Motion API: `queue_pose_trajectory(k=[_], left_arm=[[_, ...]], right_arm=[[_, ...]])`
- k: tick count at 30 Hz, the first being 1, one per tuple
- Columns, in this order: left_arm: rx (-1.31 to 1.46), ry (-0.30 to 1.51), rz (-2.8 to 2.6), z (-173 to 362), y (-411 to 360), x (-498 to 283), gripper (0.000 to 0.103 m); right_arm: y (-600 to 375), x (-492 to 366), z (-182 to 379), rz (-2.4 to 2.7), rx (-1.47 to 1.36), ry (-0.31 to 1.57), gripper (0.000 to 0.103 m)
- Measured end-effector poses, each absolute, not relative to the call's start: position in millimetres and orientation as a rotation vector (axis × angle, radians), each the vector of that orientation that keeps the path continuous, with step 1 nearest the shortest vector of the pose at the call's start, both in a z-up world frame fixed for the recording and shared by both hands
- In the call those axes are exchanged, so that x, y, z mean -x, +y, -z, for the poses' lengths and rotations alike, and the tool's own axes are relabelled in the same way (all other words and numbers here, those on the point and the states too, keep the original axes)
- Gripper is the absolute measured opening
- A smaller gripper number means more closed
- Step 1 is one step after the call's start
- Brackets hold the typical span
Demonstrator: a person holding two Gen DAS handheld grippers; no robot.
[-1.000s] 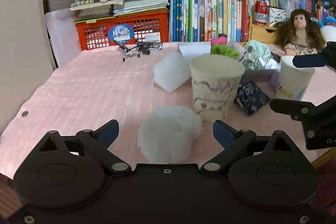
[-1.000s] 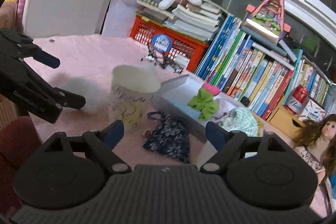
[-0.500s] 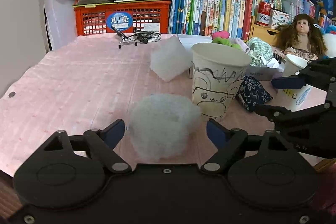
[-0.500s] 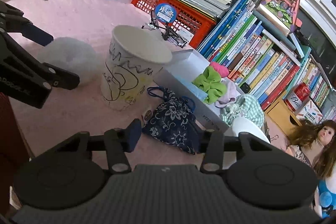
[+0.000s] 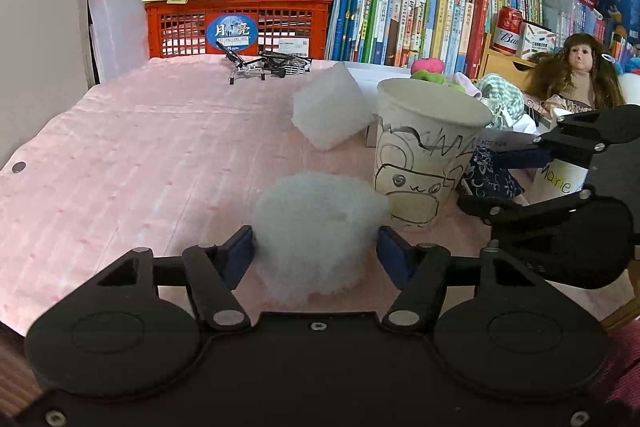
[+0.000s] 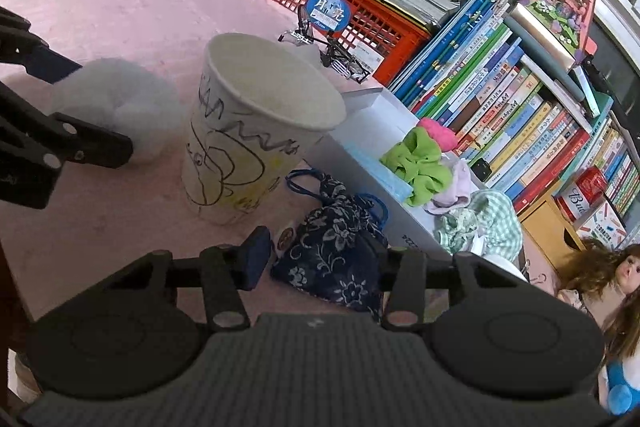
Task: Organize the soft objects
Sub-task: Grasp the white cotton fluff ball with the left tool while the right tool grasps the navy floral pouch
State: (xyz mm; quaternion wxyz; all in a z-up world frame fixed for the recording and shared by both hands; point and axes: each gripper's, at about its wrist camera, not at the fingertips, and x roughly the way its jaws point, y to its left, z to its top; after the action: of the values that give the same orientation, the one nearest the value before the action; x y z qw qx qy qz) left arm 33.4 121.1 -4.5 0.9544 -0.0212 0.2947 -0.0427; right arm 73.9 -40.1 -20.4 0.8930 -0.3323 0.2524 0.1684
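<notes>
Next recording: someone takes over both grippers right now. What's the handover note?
Left gripper: jaws just closing, pads against the white fluff ball, which sits on the pink cloth.
Right gripper: around the navy floral pouch; near pad looks slightly clear, far pad hidden.
Drawn-on paper cup stands between them, apparently empty.
White foam block untouched.
Done: nothing stowed.
Left: lift both and place them, probably into cups.

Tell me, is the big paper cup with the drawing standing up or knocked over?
Standing up. The paper cup sits on its base, open mouth facing up.
</notes>
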Motion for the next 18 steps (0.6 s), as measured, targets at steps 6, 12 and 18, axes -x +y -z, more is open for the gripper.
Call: queue_pose_trajectory(k=[6,12,18], left_arm=[[0.047,0.599,0.084,4.5,122.1,-32.8,0.061],[0.051,0.603,0.072,2.5,123.8,-31.4,0.048],[0.050,0.602,0.069,1.4,123.0,-28.0,0.048]], right_arm=[[-38.5,-74.8,24.9,-0.348,0.676,0.539,0.034],[-40.9,-67.8,22.9,-0.344,0.637,0.553,0.017],[-53.7,-54.8,8.7,-0.402,0.553,0.590,0.011]])
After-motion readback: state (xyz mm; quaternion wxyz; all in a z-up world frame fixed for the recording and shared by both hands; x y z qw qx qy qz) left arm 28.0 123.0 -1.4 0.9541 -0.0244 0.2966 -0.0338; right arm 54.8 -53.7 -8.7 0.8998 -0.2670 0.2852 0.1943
